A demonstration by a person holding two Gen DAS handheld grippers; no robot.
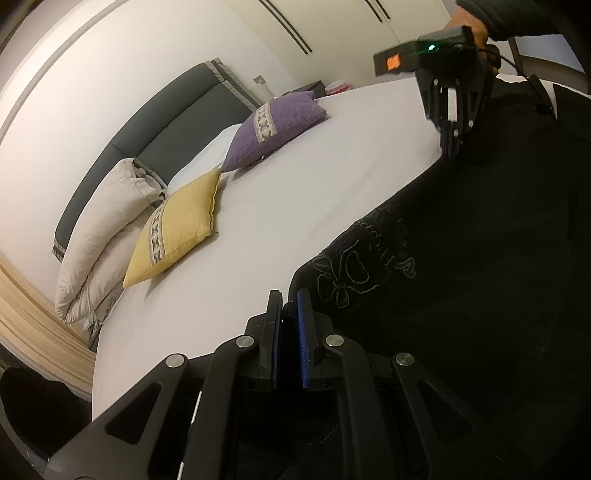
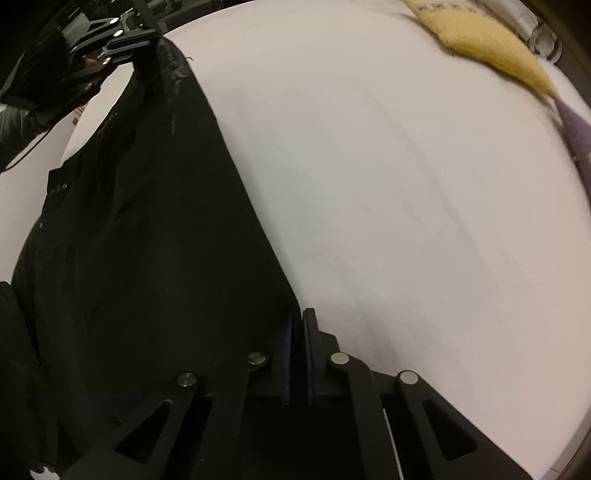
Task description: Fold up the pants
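Currently black fabric pants [image 1: 461, 266] with a pale stitched flower outline and lettering, spread dark and creased across a white bedsheet [image 1: 295, 184], one edge lifted off it. Farther up the bed: yellow square cushion [image 1: 177, 232] with a patterned band, purple cushion [image 1: 273, 129] of the same make, cream pillows [image 1: 107, 229] stacked against a dark grey padded headboard [image 1: 155, 136]. Nothing lying on the open sheet between pants and cushions. Left gripper [image 1: 290, 306], black with blue pads, clamped tight on a corner of the pants at their near edge. Right gripper [image 2: 297, 321] closed on the opposite edge of the pants, pointing steeply down, held by a hand [image 1: 469, 26] in a dark sleeve.
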